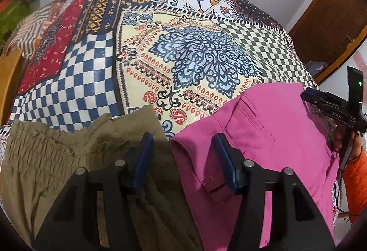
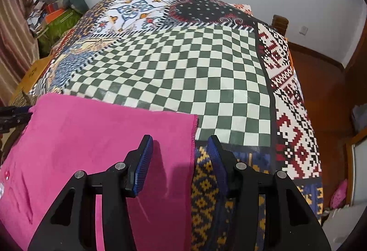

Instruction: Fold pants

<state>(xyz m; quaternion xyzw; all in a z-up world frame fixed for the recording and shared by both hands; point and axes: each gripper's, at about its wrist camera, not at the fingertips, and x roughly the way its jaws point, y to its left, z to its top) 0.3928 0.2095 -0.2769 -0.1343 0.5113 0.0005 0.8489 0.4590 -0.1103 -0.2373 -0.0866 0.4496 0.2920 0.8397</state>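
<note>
both jaws wide, pink pants (image 2: 91,136) btwn/under

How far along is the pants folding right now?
Done: the pink pants lie flat in a compact shape on the patterned cloth, apparently folded. In hand: nothing; left gripper and right gripper are open. Left: the khaki pants look crumpled.

Both wrist views close, facing across patterned bedspread (image 1: 195,62); shared: pink pants (image 2: 91,136), green checks.
</note>
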